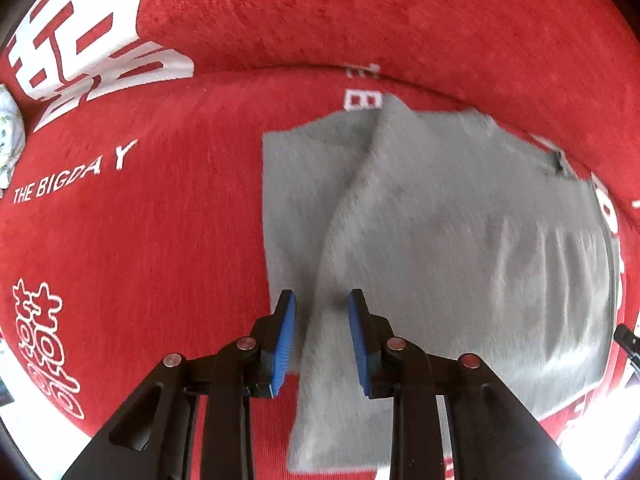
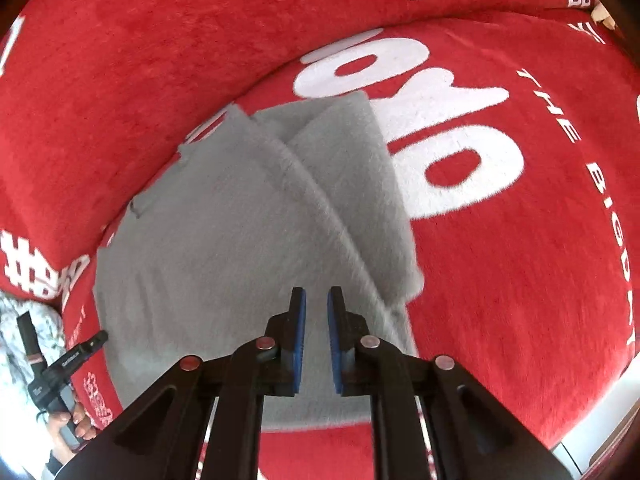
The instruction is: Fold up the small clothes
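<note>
Under my tongs, the grey cloth point(image 1: 460, 216) lies part-folded on the red cover point(image 1: 160, 240); left tongs point(image 1: 322, 312) pinch its strip, right tongs point(image 2: 317, 304) stand narrow, whether holding I cannot tell.

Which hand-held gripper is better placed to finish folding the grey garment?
Probably left: the left hand-held gripper has a raised strip of the grey garment between its pads, while the right hand-held gripper looks empty above flat cloth.
</note>
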`<state>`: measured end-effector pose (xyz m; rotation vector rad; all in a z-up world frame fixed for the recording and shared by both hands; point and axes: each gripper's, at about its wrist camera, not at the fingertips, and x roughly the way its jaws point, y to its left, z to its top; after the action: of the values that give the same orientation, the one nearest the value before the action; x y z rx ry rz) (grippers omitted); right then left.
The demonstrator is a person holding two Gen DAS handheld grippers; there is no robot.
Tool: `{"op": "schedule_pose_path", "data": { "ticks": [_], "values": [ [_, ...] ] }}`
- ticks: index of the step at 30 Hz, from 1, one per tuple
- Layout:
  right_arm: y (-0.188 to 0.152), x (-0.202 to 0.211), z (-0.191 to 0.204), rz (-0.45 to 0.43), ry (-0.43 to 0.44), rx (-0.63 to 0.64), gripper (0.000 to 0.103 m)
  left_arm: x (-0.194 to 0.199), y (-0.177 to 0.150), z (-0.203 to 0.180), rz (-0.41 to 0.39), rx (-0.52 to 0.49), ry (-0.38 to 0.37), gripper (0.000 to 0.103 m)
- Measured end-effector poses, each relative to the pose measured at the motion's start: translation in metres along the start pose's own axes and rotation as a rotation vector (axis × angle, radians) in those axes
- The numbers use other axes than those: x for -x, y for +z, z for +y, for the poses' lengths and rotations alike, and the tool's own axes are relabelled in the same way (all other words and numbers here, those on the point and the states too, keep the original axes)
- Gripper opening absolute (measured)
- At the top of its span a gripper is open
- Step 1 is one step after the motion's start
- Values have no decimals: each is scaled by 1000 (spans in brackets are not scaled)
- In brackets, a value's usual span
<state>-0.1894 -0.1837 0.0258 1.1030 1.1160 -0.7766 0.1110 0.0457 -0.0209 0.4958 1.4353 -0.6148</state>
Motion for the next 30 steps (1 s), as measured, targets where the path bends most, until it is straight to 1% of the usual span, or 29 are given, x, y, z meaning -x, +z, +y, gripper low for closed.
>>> {"op": "schedule_pose_path", "data": {
  "ticks": [3,6,10,12,15,23,30],
  "values": [
    [-15,5,4,28,16,-3,24,6,-14,-8,20,-35,9,29],
    [-32,5,15,53,30,8,28,13,-24,-16,24,-68,27,29],
    [-50,4,28,82,50,11,32,17,-34,-18,51,-76,0,29],
    [-56,0,35,90,52,14,34,19,-38,-19,55,-88,3,29],
    [-66,-4,46,105,59,16,41,21,-44,-18,56,-108,12,29],
    [-84,-15,63,143,84,15,42,19,-45,-5,79,-104,19,29],
    [-88,-26,83,163,99,15,42,17,-42,4,93,-124,40,29]
  ]
}}
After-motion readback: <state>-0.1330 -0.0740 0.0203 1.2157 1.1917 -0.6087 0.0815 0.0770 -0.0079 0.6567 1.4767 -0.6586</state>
